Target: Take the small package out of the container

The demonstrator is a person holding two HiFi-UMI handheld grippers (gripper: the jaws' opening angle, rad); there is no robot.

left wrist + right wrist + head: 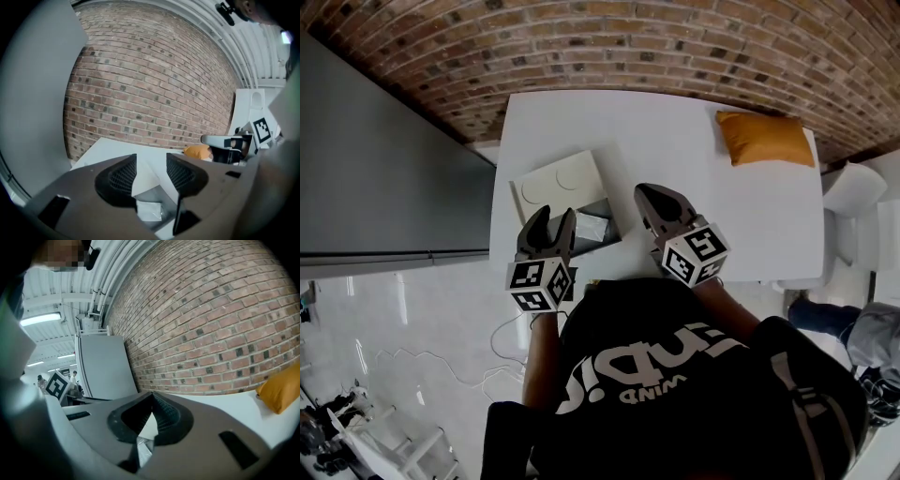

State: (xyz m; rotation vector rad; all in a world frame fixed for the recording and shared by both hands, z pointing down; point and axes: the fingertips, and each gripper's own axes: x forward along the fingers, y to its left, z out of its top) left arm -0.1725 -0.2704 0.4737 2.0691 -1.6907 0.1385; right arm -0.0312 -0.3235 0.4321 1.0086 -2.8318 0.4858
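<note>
left gripper [151,171] up close: jaws spread, nothing pinched. small package [149,208] shows below the gap, lying in the container [602,208]. right gripper [649,197]: jaws pressed together, empty, just right of the container. nothing extracted yet; grasp and lift both left to do. container sits near the table [675,141] front-left edge, with its cream lid [561,186] folded open behind. bare tabletop runs right to the orange cushion [764,138], probably the best set-down room.

Brick wall [675,42] bhd white tbl [675,141]; grey cabinet [375,159] on L.
</note>
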